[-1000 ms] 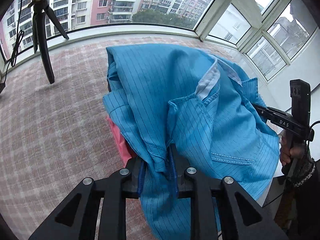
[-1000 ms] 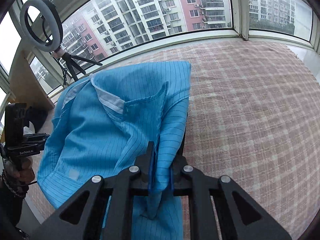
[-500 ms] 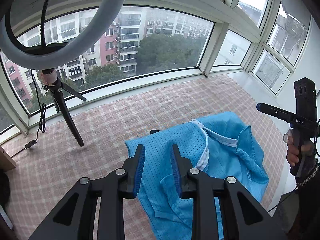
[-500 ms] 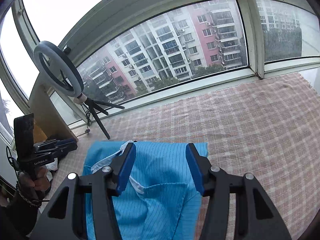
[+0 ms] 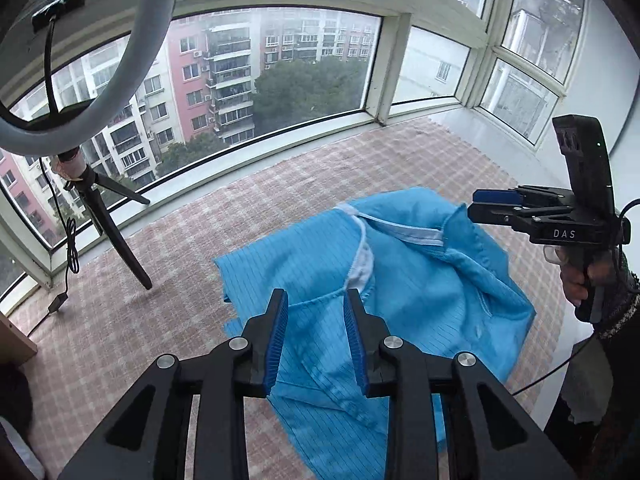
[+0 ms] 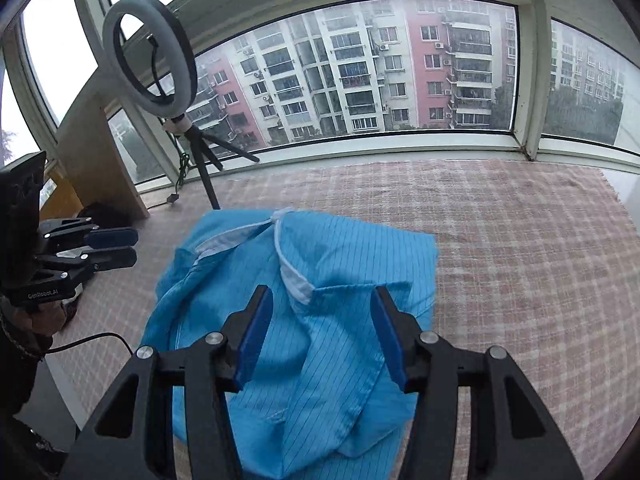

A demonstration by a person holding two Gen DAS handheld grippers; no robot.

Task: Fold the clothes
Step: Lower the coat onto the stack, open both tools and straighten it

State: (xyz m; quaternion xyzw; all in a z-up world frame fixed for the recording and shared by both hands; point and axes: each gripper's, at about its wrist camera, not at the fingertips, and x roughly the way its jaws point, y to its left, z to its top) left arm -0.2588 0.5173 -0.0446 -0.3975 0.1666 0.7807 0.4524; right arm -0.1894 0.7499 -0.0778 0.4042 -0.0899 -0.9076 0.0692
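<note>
Lying crumpled on the checked cloth (image 6: 520, 240) is the blue shirt (image 6: 328, 344), its white-lined collar (image 6: 296, 284) turned up toward the window (image 6: 360, 72) and its pinstriped body bunched into loose folds. It sits toward the near edge of the cloth, with bare checks beyond it and to its right in the right wrist view.

Above its near part hangs the right gripper (image 6: 322, 332), jaws parted wide with nothing between the blue pads; the cloth of the shirt shows through the gap but lies below, untouched. The left gripper (image 5: 316, 340) hangs over the shirt too, its jaws set apart by a narrower gap and having just been opening, also empty. Each gripper shows in the other's view off to the side, held by a hand (image 5: 580, 280) on a pistol grip, fingers of the tool clear of the shirt; a dark patterned sleeve (image 5: 616, 304) covers the wrist.

Farther out, a ring light (image 6: 150, 56) on a small black tripod (image 6: 204, 160) stands on the cloth near the window sill, left of the shirt, with its cable trailing down. A wooden board (image 6: 100, 152) leans at the far left. Behind the glass rise pink and white flats and some trees.
</note>
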